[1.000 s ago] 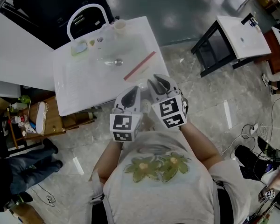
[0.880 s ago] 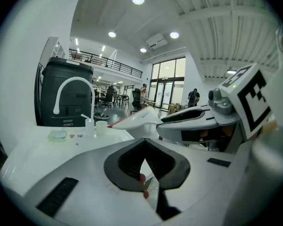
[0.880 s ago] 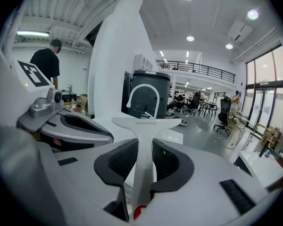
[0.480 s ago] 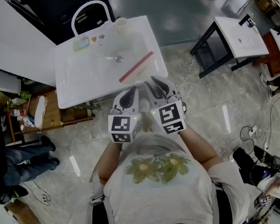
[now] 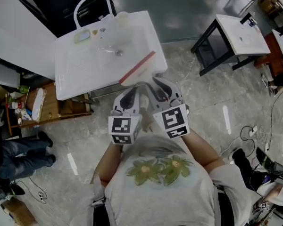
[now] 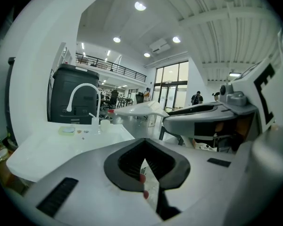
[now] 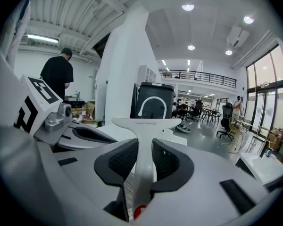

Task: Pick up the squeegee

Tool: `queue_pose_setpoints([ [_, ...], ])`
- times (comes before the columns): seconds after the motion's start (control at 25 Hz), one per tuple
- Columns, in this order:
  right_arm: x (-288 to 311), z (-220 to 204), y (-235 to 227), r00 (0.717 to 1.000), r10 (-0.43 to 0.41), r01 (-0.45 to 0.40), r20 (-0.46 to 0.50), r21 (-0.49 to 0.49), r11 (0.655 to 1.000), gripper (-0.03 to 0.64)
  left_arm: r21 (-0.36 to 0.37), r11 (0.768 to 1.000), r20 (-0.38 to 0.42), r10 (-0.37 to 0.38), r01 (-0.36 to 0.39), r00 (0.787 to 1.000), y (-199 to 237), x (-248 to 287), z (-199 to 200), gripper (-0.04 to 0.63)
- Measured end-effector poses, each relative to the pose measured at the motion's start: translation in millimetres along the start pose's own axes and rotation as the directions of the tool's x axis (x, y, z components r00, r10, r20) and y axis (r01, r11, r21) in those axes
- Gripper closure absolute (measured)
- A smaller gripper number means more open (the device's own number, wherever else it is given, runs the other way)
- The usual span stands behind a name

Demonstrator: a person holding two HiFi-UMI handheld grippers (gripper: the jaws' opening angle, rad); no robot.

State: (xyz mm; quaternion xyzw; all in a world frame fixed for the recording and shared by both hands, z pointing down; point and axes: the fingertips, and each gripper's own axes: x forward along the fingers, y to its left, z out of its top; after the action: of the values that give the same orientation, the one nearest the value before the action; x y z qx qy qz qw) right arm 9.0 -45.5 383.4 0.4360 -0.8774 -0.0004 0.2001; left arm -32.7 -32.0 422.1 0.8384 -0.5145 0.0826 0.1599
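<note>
Near the person's chest, the left gripper (image 6: 144, 147) has its jaws pressed together on nothing. Just beside it, the right gripper (image 7: 144, 147) pinches the white handle of the squeegee (image 7: 145, 126). The red blade is lifted, seen over the near right corner of the white sink (image 5: 75, 72).

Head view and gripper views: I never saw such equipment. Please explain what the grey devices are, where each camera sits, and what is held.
A person, no robot, holds two grey plastic grippers. The head view looks down from the person's head; each gripper view looks along one gripper's jaws. On the white sink unit stand a small pale green dish and a white cup. The right gripper clamps the white T-shaped squeegee with a red blade. The left gripper is shut and empty.
</note>
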Motion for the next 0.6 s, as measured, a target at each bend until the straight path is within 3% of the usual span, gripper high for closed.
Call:
queue_pose_setpoints([
  [0.6,-19,-6,26,1.0,0.01,-0.01,-0.009,0.014,1.0,0.514,0.011,1.0,-0.012,-0.012,0.012,1.0,-11,-23,-11,0.587],
])
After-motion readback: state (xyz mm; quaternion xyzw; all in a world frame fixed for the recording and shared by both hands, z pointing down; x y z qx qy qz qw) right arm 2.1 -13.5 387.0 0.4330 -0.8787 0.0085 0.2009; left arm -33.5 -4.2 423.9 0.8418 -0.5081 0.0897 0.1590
